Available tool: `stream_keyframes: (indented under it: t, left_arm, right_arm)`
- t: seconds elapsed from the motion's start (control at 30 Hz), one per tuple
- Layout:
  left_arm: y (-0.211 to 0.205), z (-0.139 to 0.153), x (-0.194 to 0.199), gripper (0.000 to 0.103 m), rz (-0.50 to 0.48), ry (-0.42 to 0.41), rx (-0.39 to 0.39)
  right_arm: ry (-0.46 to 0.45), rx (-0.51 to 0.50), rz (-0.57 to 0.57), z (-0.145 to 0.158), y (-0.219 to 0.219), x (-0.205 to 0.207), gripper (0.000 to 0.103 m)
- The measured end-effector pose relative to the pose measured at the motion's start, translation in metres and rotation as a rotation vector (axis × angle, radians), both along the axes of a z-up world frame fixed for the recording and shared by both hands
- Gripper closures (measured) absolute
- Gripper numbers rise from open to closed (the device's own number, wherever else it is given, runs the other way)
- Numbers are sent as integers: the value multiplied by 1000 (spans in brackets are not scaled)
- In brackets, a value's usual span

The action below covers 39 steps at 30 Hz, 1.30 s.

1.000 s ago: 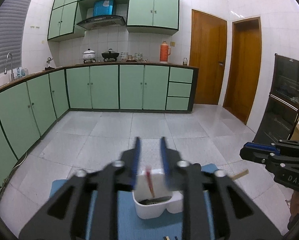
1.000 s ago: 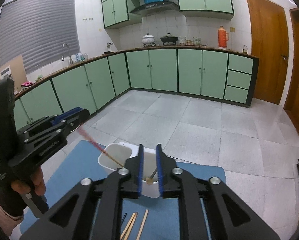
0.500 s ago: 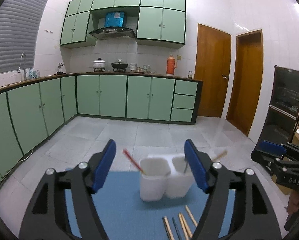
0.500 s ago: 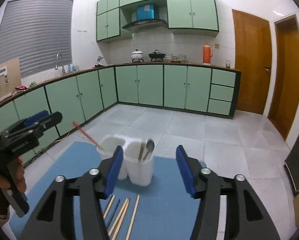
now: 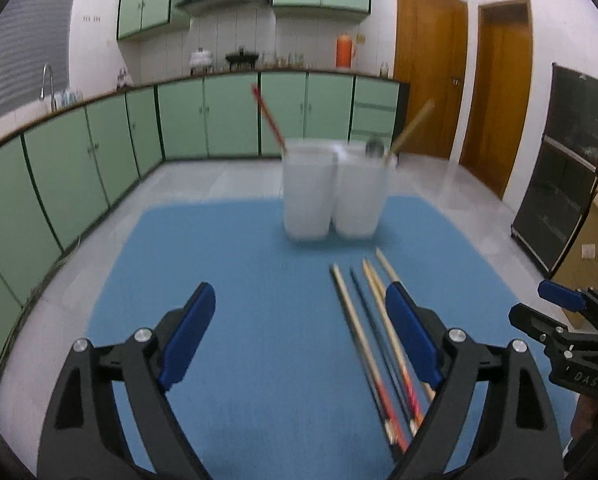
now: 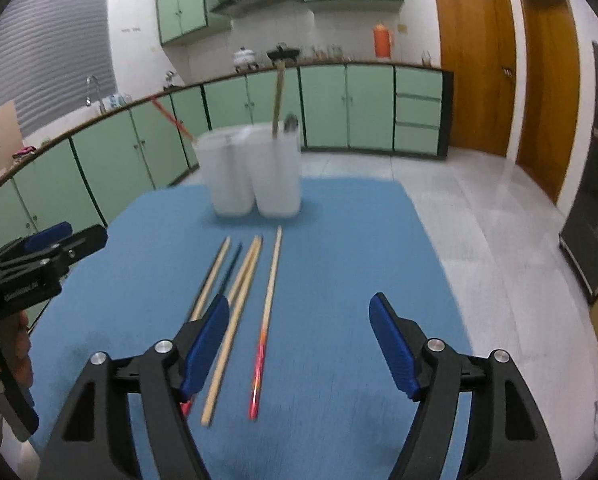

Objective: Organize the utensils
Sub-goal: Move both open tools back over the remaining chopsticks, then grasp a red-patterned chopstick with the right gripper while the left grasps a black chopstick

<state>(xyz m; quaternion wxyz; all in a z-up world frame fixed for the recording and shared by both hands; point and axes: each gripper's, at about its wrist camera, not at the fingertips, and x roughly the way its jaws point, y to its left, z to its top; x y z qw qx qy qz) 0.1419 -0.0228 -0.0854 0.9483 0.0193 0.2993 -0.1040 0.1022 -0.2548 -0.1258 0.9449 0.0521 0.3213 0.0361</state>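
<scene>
Two tools were seen above a blue mat [image 5: 239, 360] spread on the bench, each with its blue-padded jaws spread wide and nothing between them. The left tool [image 5: 299, 320] had just been opening its jaws, and bare mat was seen between them; its right finger [image 5: 413, 340] overlapped the loose sticks in the left wrist view. The right tool [image 6: 299, 330] had likewise just been opening its jaws, and was held over the right part of the mat, with one red-ended chopstick [image 6: 267, 312] lying between its fingers on the mat, untouched. Several loose chopsticks [image 5: 375, 336] were laid side by side on the mat, roughly parallel, just in front of a white two-cup holder [image 5: 331, 192] that stood upright near the mat's far edge. A red chopstick [image 5: 267, 118] was leaned out of the holder's left cup, while a pale wooden stick [image 5: 413, 126] and a spoon [image 5: 375, 147] were seen in its right cup. Both views were blurred. Green cabinets [image 6: 339, 108] were lined along the far wall.
</scene>
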Motion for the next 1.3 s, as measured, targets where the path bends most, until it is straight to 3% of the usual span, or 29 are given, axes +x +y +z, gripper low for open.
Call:
stream_keyframes:
  t: [0.3,0.43,0.63,0.77,1.07,1.3]
  left_arm:
    - [6,-41,-24,19,5,95,31]
    - [6,-52,-33,21,11,119,44]
    - [4,-62,-41,22,3,137,50]
    - [-3,-66,-45,24,-18,150,53]
    - [-26,-82,-55,25,-93,200,55]
    - [-33,-91,-53,27,-97,228,65]
  right_arm:
    - [108,17,20,-53,18,-22,56]
    - [139,7,40,-65,25,-25,68]
    - [134,-35,58,-71,36,-23,74]
    - [135,-54,72,-71,40,-20,96]
    - [139,-39,35,-68,21,-23,97]
    - [141,-27,32,-69,18,-24,97]
